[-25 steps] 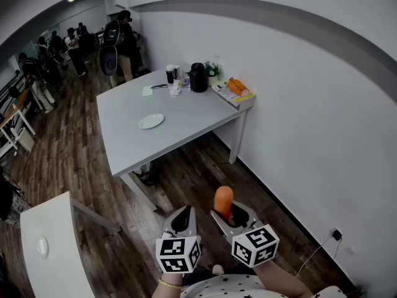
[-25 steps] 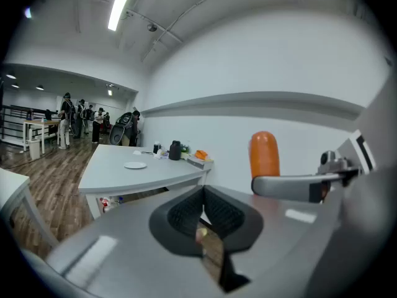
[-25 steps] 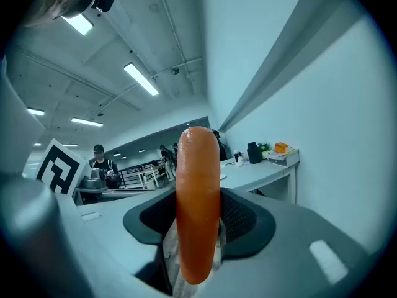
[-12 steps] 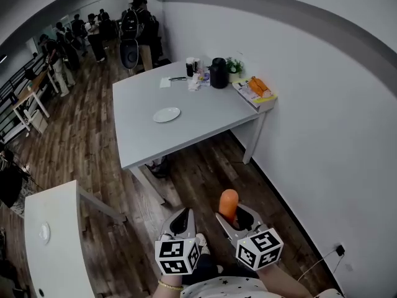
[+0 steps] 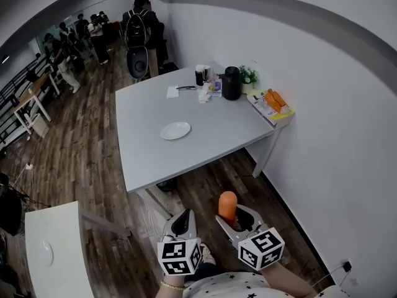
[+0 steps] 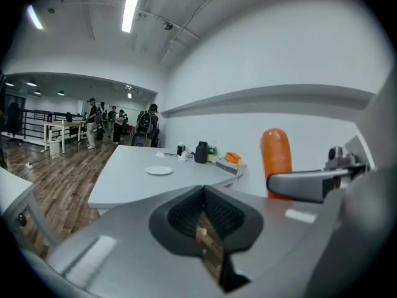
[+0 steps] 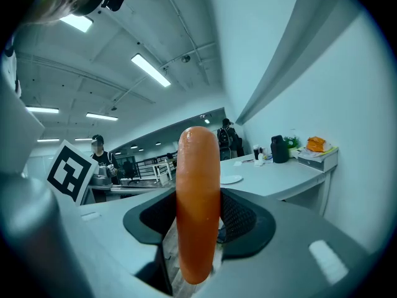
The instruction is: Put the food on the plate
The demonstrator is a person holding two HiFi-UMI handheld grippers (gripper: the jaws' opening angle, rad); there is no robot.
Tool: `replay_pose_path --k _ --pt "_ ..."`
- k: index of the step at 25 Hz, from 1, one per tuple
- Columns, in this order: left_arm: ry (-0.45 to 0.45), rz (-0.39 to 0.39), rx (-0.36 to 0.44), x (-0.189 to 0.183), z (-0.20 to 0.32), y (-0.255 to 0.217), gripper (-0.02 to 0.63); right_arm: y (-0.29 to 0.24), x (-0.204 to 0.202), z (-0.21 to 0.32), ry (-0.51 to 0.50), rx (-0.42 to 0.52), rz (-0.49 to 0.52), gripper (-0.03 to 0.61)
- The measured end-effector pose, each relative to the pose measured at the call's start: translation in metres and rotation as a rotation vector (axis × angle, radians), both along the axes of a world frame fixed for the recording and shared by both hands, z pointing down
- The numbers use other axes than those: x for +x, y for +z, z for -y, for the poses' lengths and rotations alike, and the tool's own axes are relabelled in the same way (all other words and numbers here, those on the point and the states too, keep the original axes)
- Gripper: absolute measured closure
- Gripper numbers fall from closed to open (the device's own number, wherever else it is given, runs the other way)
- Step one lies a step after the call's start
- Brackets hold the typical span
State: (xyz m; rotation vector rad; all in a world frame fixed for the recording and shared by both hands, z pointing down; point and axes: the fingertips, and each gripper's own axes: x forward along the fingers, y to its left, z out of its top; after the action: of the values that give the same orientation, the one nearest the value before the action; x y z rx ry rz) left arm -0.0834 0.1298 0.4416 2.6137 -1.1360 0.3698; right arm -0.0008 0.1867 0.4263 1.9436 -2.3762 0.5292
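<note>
Between the jaws of your right gripper, 1 upright sausage, clamped below its middle; likely soft, light, slippery. Left gripper closed, empty.

1. A black jug stands at the grey surface's far edge, a small green plant just beside it.
2. People stand on the dark wooden floor well beyond.
</note>
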Motion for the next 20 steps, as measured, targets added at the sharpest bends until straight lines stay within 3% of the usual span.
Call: replay_pose_path --k 10,20 --pt "-0.018 -0.014 0.011 0.005 0.140 -0.009 0.606 -0.011 0.005 0.149 -0.036 0.020 -0.013 0.362" --pt "-0.076 -0.021 -0.020 0.009 0.227 -0.003 0.606 -0.001 0.012 0.239 -0.108 -0.022 -0.042 0.364"
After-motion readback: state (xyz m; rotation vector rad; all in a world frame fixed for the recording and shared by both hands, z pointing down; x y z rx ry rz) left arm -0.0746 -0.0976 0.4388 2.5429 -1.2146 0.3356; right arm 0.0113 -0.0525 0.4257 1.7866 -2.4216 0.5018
